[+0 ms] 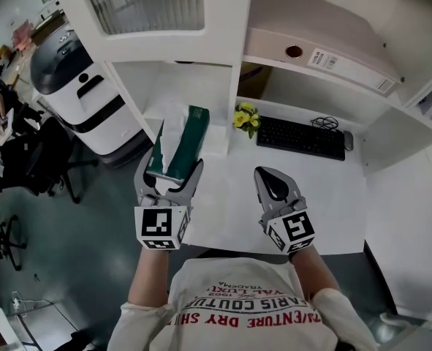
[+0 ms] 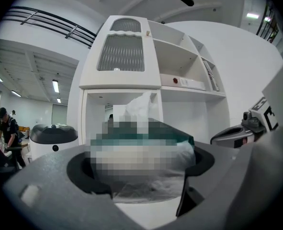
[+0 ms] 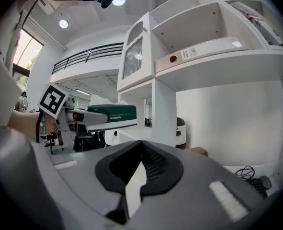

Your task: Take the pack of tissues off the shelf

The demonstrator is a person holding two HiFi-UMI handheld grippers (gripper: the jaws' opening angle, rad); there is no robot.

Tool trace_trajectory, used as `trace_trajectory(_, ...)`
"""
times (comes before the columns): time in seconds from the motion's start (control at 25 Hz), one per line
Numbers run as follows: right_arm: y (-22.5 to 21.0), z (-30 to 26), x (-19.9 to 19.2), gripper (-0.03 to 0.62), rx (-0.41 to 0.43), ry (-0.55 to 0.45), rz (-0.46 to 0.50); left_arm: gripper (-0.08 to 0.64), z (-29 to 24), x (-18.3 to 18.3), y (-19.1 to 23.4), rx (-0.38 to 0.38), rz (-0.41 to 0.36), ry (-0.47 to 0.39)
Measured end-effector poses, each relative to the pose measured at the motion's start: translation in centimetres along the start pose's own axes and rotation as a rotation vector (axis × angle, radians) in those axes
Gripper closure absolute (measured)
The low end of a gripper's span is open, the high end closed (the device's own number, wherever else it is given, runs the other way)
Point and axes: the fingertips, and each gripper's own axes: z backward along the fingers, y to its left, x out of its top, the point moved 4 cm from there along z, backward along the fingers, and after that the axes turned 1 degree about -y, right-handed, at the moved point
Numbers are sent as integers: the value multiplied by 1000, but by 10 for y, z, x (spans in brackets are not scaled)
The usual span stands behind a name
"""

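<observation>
The pack of tissues [image 1: 186, 143] is a long dark green pack with a white tissue sticking out of its top. My left gripper [image 1: 173, 171] is shut on its near end and holds it in the air above the white desk [image 1: 230, 196], in front of the shelf unit [image 1: 201, 79]. In the left gripper view the pack [image 2: 175, 137] fills the gap between the jaws [image 2: 141, 176]. My right gripper [image 1: 274, 183] hovers beside it over the desk, shut and empty. From the right gripper view [image 3: 139, 174] the pack [image 3: 115, 114] shows at the left, level.
A black keyboard [image 1: 301, 137] and small yellow flowers [image 1: 246, 117] lie on the desk under the shelf. A white binder [image 1: 318, 57] lies on the shelf above. A white and black machine [image 1: 77, 79] and office chairs [image 1: 25, 167] stand at the left.
</observation>
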Motion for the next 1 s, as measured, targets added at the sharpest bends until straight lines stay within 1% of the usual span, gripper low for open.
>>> trace_trajectory(0.08,2,7,4,591,-1,-20,8,123,9,-3,-8,-17,15,-1)
trace_trajectory(0.24,7,23,12,591,-6,-53,68,123,25,-6,-23,-47,28,-2)
trace_trajectory(0.36,9,33,17,591,5,-73,66,123,35,-7,-34,-82,26,-6)
trace_trajectory(0.64,7,51,26,591,14,-122,51,123,46,-9,-60,-157,-14,4)
trace_trajectory(0.88,7,55,31,591,40,-135,56,123,42,-8,-77,-200,-45,14)
trace_trajectory(1.0,6,55,31,592,45,-135,55,123,39,-7,-80,-205,-57,13)
